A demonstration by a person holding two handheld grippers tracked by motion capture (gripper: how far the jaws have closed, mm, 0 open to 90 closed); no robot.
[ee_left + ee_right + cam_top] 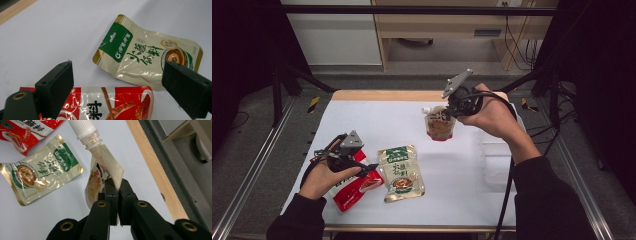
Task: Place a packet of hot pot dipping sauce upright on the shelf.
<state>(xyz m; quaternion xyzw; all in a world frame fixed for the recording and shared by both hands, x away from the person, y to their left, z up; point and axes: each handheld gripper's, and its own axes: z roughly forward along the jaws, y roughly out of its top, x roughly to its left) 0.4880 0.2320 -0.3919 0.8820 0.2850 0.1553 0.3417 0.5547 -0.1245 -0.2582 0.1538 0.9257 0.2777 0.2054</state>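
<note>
White table (452, 195): red pkt (354, 189), green-gold pkt (400, 173) lying flat.

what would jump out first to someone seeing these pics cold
First, the spouted pouch hanging above the far side of the white table, pinched along its edge by the shut right gripper. Next, the two flat packets near the front left: a cream and green packet and, beside it, a red packet. The left gripper hovers with its jaws wide open over the red packet's end.
</note>
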